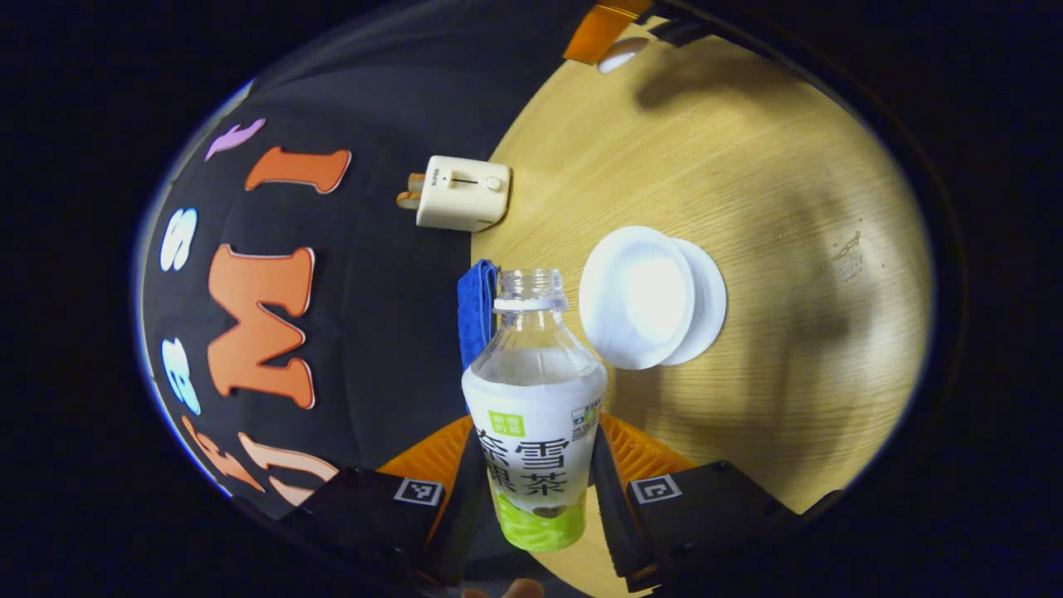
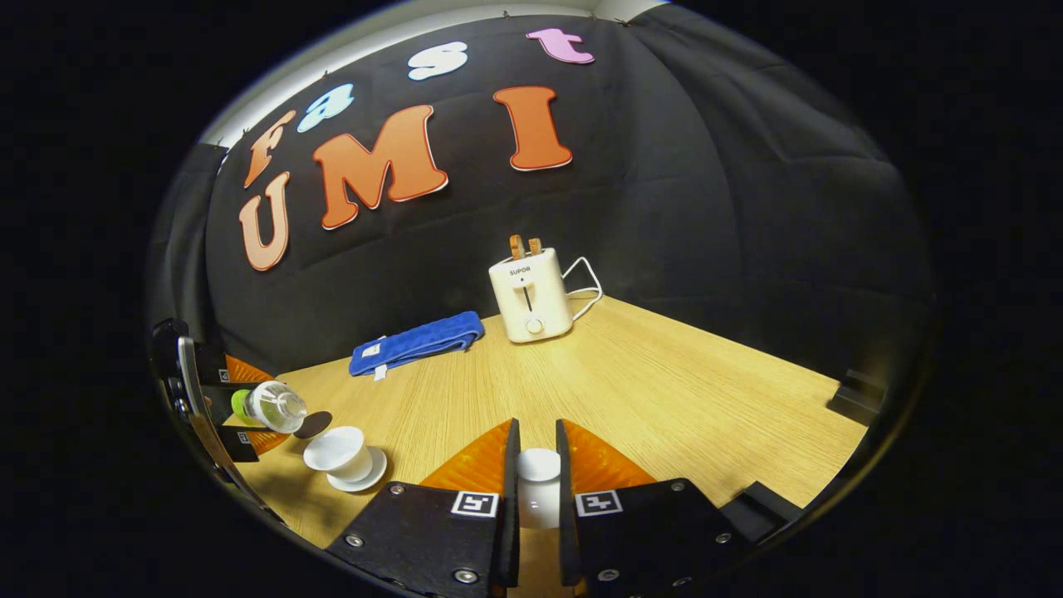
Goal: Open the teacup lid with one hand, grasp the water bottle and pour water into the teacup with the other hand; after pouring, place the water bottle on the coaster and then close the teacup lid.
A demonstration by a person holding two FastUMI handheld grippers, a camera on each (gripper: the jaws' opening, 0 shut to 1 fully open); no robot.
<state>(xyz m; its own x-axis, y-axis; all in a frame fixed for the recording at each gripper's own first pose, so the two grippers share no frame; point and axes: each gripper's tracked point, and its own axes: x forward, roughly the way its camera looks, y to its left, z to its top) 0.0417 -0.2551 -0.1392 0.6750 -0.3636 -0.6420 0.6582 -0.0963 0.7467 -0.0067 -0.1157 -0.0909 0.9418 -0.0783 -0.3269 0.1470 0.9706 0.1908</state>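
Holding the bottle (image 1: pixel 536 415) in your left tongs (image 1: pixel 531 490), you have both fingers pressed against its labelled sides, low on the body, so the open, capless neck stays free for pouring. In the left gripper view the tabletop (image 1: pixel 789 208) stands sideways, which tells you the bottle is tipped over, its mouth pointing toward the open white cup (image 1: pixel 638 297) on its saucer (image 1: pixel 706 301). In the right gripper view the bottle (image 2: pixel 270 406) lies nearly level in the far tongs (image 2: pixel 217 409), just beside and above the cup (image 2: pixel 339 453). I judge the pour is just starting or just ending; no stream is visible.

Your right tongs (image 2: pixel 536 490) pinch the white lid (image 2: pixel 538 486), held well away from the cup so the rim stays clear. A dark round coaster (image 2: pixel 314 424) sits just behind the cup, ready for the bottle. A blue cloth (image 2: pixel 415 342) and a toaster (image 2: pixel 530 295) sit at the back.
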